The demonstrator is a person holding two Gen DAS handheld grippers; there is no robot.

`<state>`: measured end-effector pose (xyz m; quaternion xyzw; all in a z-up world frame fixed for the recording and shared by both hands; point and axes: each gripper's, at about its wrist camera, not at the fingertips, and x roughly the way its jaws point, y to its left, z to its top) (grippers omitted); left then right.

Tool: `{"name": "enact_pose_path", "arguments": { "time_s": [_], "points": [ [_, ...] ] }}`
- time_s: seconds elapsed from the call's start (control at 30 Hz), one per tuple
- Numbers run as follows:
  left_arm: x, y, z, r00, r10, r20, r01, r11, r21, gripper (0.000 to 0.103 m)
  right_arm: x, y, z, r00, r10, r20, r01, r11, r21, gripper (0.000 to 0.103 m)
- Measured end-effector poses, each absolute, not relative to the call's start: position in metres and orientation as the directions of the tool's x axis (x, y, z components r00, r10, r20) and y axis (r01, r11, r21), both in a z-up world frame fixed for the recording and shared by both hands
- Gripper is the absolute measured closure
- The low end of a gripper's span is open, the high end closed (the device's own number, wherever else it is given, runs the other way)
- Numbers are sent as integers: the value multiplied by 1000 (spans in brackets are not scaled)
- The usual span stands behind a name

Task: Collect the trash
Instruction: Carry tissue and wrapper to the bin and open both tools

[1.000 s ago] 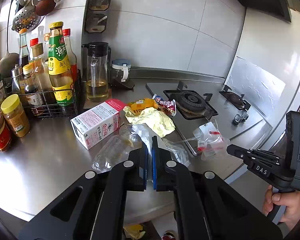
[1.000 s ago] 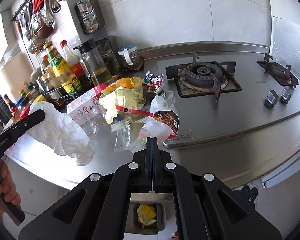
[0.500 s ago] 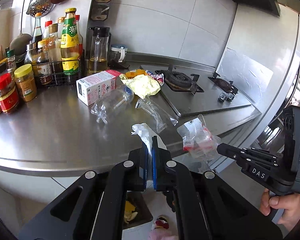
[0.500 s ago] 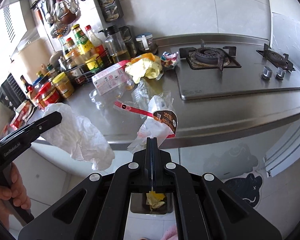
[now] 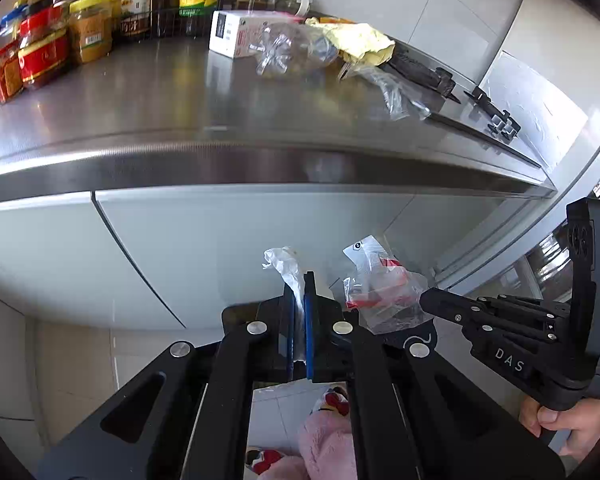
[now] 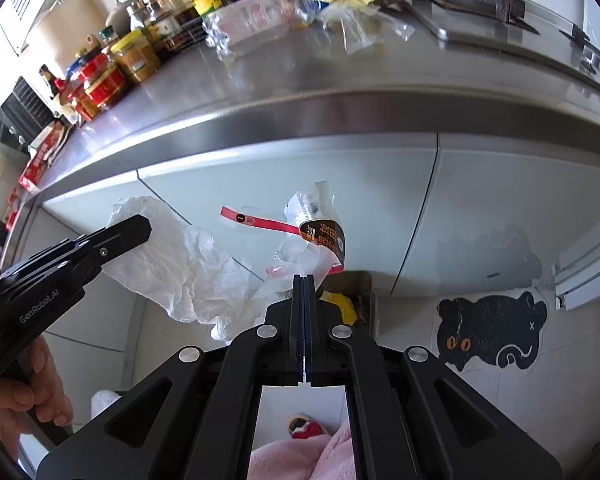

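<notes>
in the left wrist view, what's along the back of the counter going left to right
red-lidded jars → yellow-lidded jar → wire rack of bottles → white and pink carton → crushed clear bottle → yellow wrapper → stove knobs

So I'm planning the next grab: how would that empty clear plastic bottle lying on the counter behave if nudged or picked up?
The clear plastic bottle lies on its side on smooth steel, so a nudge would probably roll or slide it. It looks empty, likely very light. Its thin, creased walls may buckle under a gripper squeeze.
</notes>
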<state>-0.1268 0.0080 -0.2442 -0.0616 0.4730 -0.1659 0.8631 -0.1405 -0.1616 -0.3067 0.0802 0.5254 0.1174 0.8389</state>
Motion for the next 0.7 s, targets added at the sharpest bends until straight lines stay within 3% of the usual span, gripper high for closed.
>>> {"name": "enact_pose_path", "arguments": {
  "time_s": [0.7],
  "points": [
    [-96,-12,-475,230,-268,-936,147,960,-239,101,-81,-149,-504,151,274,-950,-29,962,272,101]
  ]
}}
